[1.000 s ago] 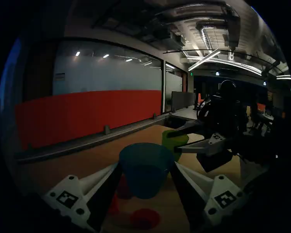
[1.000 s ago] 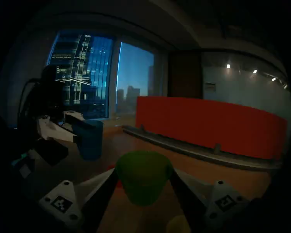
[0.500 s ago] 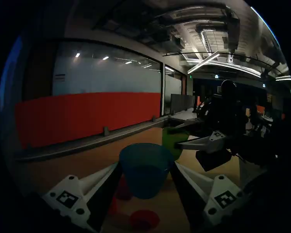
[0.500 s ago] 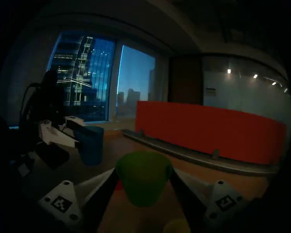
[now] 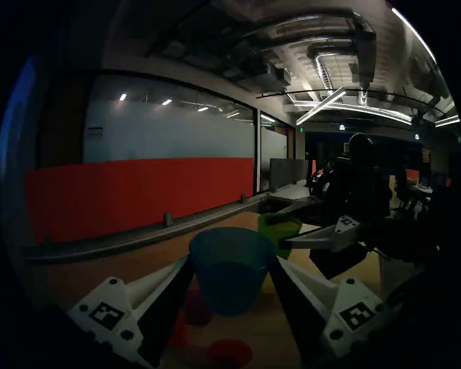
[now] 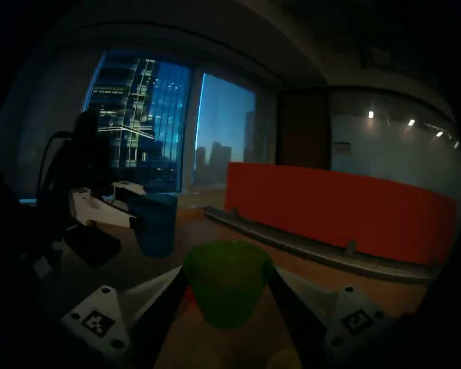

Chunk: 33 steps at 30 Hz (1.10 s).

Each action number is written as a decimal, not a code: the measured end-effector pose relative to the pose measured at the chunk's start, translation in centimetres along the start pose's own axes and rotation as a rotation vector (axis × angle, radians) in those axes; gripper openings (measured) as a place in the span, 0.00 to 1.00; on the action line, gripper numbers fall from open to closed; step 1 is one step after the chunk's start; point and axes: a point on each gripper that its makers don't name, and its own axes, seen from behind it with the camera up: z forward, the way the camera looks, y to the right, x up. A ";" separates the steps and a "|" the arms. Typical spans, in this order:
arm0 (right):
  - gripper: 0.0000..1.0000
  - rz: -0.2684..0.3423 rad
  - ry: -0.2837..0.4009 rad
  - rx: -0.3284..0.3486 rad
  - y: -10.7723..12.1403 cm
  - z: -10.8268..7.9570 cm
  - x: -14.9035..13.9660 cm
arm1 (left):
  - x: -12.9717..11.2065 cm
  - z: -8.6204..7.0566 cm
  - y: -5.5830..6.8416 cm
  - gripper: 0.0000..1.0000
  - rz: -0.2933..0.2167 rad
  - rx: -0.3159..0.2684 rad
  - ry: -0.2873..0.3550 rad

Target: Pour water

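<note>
The pour looks ready to begin but not yet started. The left gripper (image 5: 232, 265) has its jaws pinching a blue cup (image 5: 232, 273) by the sides, held upright above the wooden surface (image 5: 126, 261). The right gripper (image 6: 227, 278) likewise has its jaws pinched on a green cup (image 6: 227, 292), also upright. In the left gripper view the green cup sits just beyond and to the right of the blue one, the two near each other but apart, with neither rim tipped toward the other. No stream of water shows between them. The room is dim, so which cup holds water, and how much, cannot be told, though the blue cup's inside may show a darker level partway down. What seems done is picking up both cups and bringing them close. What remains, by my reading, is tilting one over the other's mouth, emptying it, and setting both down.
</note>
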 end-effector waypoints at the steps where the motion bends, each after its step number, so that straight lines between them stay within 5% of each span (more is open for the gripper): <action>1: 0.92 0.000 -0.001 0.004 -0.1 0.0 0.0 | 0.2 -0.1 0.1 0.85 0.004 -0.001 0.006; 17: 0.93 -0.002 -0.012 0.082 -2.8 0.1 -0.6 | 3.6 -0.7 0.0 0.85 0.114 0.038 0.060; 33: 0.93 -0.001 -0.008 0.159 -6.0 0.2 -0.8 | 6.0 -1.8 -0.3 0.85 0.282 0.107 0.078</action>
